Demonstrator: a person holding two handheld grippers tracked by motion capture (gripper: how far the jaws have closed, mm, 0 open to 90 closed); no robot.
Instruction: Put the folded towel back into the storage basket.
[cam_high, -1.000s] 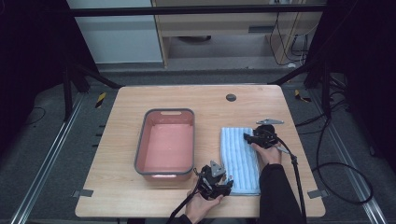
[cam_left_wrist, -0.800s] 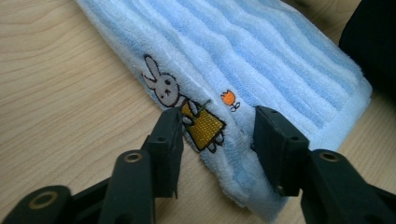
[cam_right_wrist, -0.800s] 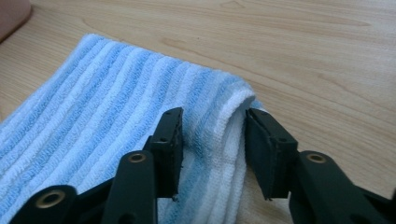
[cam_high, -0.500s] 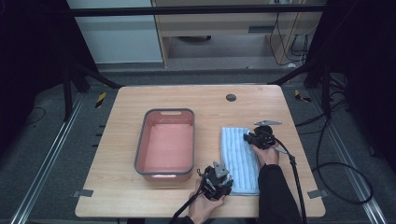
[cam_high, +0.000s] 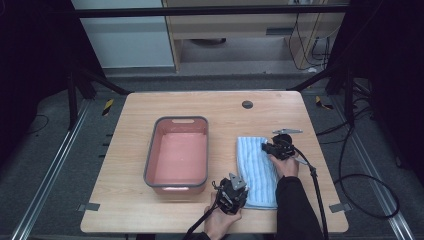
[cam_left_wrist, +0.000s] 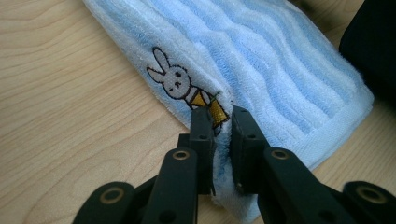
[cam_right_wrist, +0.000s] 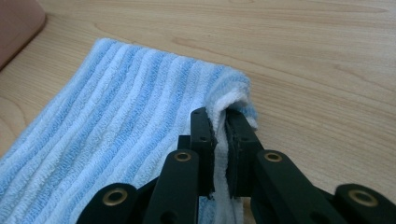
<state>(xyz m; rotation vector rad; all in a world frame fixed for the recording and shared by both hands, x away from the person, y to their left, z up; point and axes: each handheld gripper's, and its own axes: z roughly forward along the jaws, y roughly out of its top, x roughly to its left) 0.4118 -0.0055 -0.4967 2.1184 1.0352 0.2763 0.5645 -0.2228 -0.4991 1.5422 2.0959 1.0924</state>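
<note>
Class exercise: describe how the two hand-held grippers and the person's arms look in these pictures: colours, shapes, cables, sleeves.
Both are black. The left gripper carries a grey three-cornered plate on top, and so does the right gripper. Each trails a black cable toward the table's near edge. Close up, the fingers are flat black bars on linkage arms with brass-coloured pivot rings. The right forearm wears a dark sleeve.

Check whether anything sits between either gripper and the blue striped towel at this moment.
Nothing does. The left gripper has just closed on the towel at its near edge beside the rabbit picture; the right gripper has just closed on a far corner. The pink tub stands apart.
</note>
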